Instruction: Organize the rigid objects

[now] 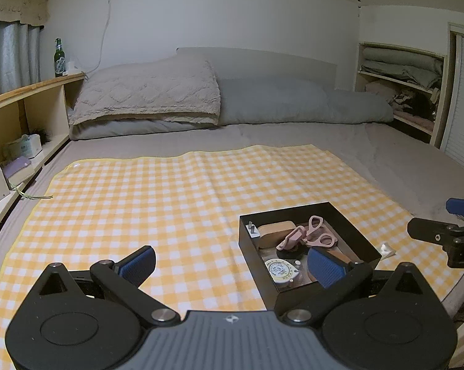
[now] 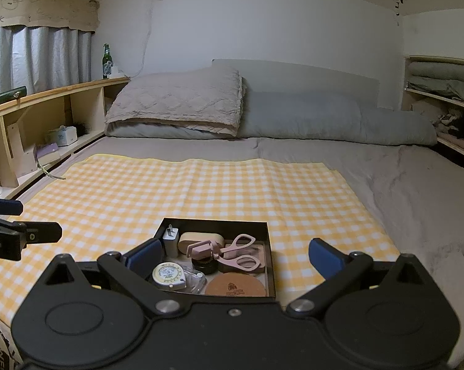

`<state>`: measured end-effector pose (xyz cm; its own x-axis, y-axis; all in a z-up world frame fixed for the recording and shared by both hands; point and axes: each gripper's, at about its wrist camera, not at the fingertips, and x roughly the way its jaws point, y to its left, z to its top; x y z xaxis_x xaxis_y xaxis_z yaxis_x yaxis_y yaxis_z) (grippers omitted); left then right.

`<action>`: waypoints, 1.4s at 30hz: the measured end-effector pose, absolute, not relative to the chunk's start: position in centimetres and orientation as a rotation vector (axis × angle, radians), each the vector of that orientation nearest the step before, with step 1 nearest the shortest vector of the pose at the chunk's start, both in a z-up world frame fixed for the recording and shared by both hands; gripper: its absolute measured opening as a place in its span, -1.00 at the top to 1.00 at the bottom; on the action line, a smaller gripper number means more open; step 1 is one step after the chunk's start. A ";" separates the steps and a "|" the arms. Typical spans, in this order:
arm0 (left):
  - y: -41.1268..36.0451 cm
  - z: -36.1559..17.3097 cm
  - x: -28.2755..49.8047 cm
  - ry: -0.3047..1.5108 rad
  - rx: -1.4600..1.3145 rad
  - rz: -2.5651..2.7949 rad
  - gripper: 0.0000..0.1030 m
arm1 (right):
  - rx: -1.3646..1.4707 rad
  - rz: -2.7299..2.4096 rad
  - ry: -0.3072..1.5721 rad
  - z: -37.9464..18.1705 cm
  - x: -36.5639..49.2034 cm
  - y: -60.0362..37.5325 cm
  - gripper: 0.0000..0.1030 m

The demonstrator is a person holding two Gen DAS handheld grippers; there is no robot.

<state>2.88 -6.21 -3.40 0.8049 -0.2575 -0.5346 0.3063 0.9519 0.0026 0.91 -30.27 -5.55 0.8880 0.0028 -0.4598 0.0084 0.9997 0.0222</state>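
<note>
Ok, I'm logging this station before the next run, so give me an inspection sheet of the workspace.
Surface: yellow checked cloth spread flat on a grey bed.
Job's things: black box on the cloth holds pink scissors, tape measure, white plug, round cork coaster, tan case.
Clutter: small clear scrap on the cloth beside the box.
Grippers: left tool open, empty; right tool open, empty, above the box.
Cables: white cord hanging down the wall.
Surroundings: green bottle on wooden shelf; pillows; curtain.
</note>
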 end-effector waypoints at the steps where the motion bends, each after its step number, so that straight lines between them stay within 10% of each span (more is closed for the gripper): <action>1: -6.2 -3.4 2.9 0.559 0.089 -0.302 -1.00 | 0.022 -0.003 0.477 -5.5 0.9 -30.3 -0.99; 42: -6.1 -3.4 2.8 0.551 0.099 -0.306 -1.00 | 0.003 0.022 0.481 -5.3 0.8 -29.6 -0.99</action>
